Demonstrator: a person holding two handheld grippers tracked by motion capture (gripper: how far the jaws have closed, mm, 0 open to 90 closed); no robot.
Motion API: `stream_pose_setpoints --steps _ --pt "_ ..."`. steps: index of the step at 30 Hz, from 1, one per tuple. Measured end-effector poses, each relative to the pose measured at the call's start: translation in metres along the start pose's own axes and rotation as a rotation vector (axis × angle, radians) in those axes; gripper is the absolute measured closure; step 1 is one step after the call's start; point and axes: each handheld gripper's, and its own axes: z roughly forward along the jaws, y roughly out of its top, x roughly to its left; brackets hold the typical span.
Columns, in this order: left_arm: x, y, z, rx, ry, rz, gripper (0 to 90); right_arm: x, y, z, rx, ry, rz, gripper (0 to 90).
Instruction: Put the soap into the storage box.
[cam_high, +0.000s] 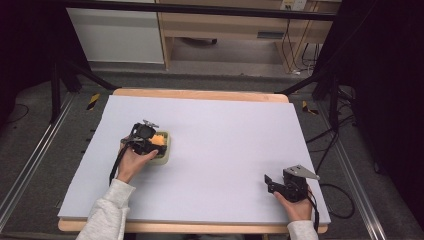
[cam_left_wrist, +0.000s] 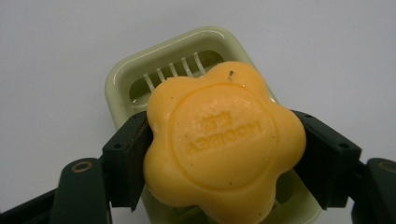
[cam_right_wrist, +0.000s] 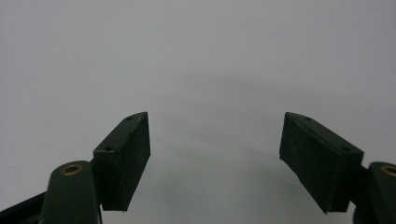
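Observation:
An orange flower-shaped soap (cam_left_wrist: 224, 140) with raised lettering sits between the jaws of my left gripper (cam_left_wrist: 222, 158), which is shut on it. Right under it lies a pale green slotted soap dish (cam_left_wrist: 140, 74); whether the soap touches the dish I cannot tell. In the high view the left gripper (cam_high: 150, 140) hovers over the dish (cam_high: 165, 155) at the table's left middle, with the soap (cam_high: 158, 139) showing orange. My right gripper (cam_high: 271, 184) rests near the front right edge; its jaws (cam_right_wrist: 215, 158) stand wide open with only bare table between them.
The grey-white mat (cam_high: 225, 135) covers the wooden table (cam_high: 200, 94). Cables (cam_high: 345, 200) trail off the right side. Black frame posts (cam_high: 55, 90) stand beyond the far corners.

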Motion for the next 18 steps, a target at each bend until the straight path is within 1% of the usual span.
stream_pose_setpoints --steps 5,18 --pt "0.0002 -0.0006 0.0017 0.007 0.003 -0.001 26.5 0.0000 0.0000 0.0000 -0.001 0.000 0.001 24.8" --pt "0.0003 -0.0009 0.0027 0.005 0.008 0.002 26.5 0.0000 0.0000 -0.0001 0.000 0.000 0.001 24.8"
